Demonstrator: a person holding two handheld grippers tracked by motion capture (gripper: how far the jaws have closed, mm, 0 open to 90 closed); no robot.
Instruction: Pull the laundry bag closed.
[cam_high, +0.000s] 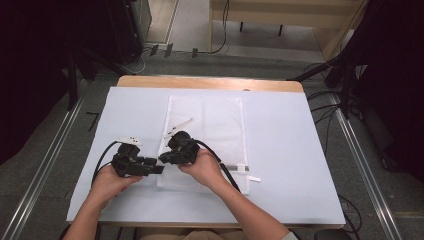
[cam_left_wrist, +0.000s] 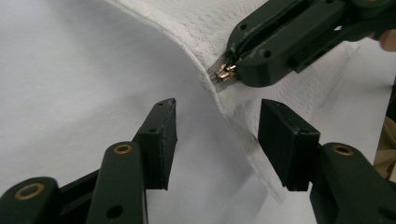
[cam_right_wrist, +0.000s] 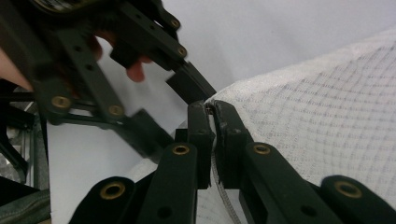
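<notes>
A white mesh bag (cam_high: 207, 125) lies flat on the white table cover (cam_high: 285, 150), its zipper along the near edge. My right gripper (cam_high: 162, 159) is shut on the brass zipper pull (cam_left_wrist: 225, 72) at the bag's near left corner and lifts that corner slightly. In the right gripper view its jaws (cam_right_wrist: 212, 112) are pressed together on the pull, with mesh (cam_right_wrist: 317, 116) to the right. My left gripper (cam_high: 156, 169) is open just left of that corner. Its jaws (cam_left_wrist: 217, 135) straddle the bag's raised edge (cam_left_wrist: 201, 28) without touching it.
A white tab (cam_high: 254, 178) and the zipper's far end (cam_high: 240, 168) sit at the bag's near right corner. Another white strip (cam_high: 180, 125) lies on the mesh. The wooden table edge (cam_high: 210, 82) is at the back, and cables trail on the floor to the right.
</notes>
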